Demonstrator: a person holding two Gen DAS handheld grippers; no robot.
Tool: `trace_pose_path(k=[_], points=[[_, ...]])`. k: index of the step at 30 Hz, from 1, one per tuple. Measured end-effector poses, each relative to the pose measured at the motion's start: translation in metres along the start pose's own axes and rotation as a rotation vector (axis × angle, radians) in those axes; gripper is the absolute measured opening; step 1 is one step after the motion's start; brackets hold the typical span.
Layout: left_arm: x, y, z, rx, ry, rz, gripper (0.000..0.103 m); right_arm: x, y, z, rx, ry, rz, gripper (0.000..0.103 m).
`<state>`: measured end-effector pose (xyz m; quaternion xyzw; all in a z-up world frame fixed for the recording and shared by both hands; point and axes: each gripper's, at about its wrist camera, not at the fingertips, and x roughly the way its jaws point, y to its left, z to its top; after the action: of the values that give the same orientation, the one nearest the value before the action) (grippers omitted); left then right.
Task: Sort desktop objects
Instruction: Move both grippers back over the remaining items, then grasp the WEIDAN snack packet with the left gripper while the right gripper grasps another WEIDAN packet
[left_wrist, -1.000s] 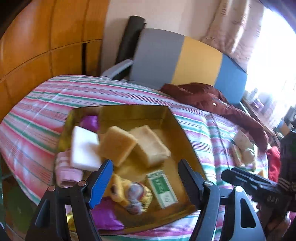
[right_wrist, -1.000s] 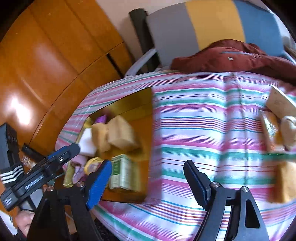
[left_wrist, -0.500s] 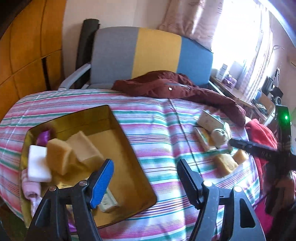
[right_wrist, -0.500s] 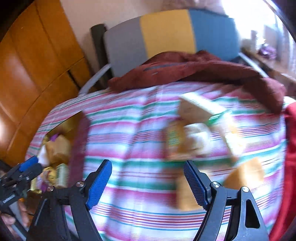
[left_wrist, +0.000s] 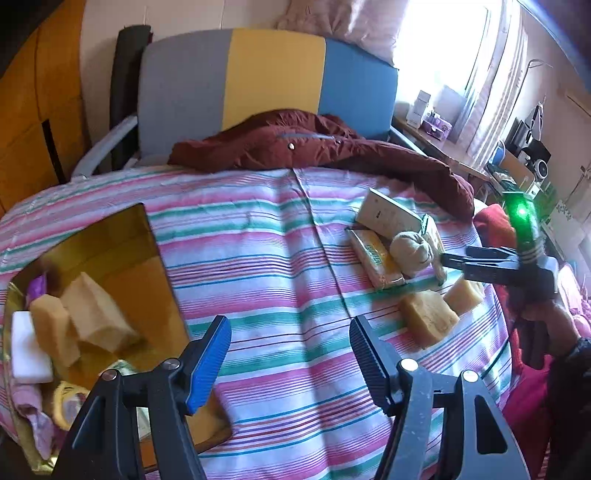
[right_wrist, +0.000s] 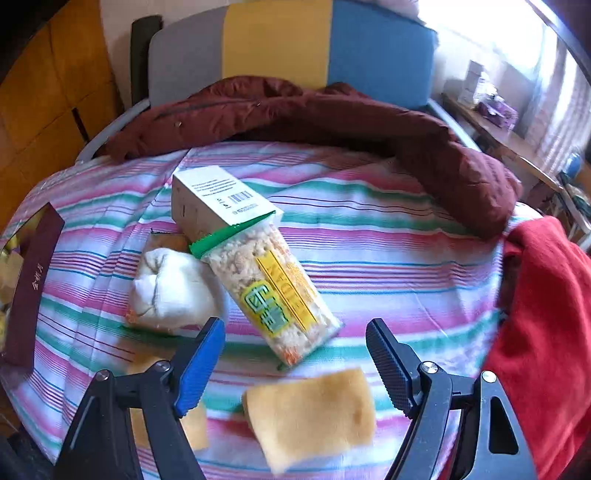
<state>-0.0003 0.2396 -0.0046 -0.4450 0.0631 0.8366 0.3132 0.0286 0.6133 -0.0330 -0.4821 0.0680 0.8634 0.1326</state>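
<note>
**Right gripper over the loose pile, sponge between its jaws**

The right gripper hangs with jaws wide apart and nothing held, a yellow sponge lying flat on the striped cloth at 6 o'clock in its view. The snack packet sits just beyond at 12 o'clock of the jaws, its top end tucked against the white box, with the rolled white sock touching it at 9 o'clock. The left gripper is likewise spread and empty, the gold tray at its 9 o'clock, already holding sponges and a white block.

The risk, as I judge it: a descent onto the sponge could catch the packet's near corner, dragging the packet (and the box leaning on it) out of place. The sponge is soft, so a shallow pinch may fold it and let it slip. A second sponge lies partly under the blue finger and could be nudged.

Against half a second ago, the right view has closed in on the pile and is sharp rather than smeared; the left view has swung further from the tray toward the loose items.
</note>
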Motion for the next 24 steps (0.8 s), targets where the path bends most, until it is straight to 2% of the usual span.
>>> trace_pose_path(k=[11,12,15,16,20,24], points=[[0.041,-0.017,0.008,0.026,0.073,0.012,0.067,0.034,0.004,0.016,-0.073,0.007,0.006,0.078],[0.045,-0.02,0.009,0.027,0.081,0.011,0.067,0.036,0.004,0.017,-0.077,0.006,0.009,0.075],[0.057,-0.027,0.014,0.033,0.094,0.013,0.067,0.042,0.005,0.019,-0.082,0.019,0.013,0.051],[0.061,-0.03,0.016,0.036,0.096,0.012,0.067,0.045,0.004,0.019,-0.081,0.026,0.007,0.049],[0.08,-0.042,0.026,0.037,0.117,0.012,0.067,0.042,-0.001,0.017,-0.055,0.033,0.016,0.046],[0.1,-0.057,0.039,0.053,0.123,0.011,0.067,0.044,-0.004,0.016,-0.043,0.055,-0.011,0.046]])
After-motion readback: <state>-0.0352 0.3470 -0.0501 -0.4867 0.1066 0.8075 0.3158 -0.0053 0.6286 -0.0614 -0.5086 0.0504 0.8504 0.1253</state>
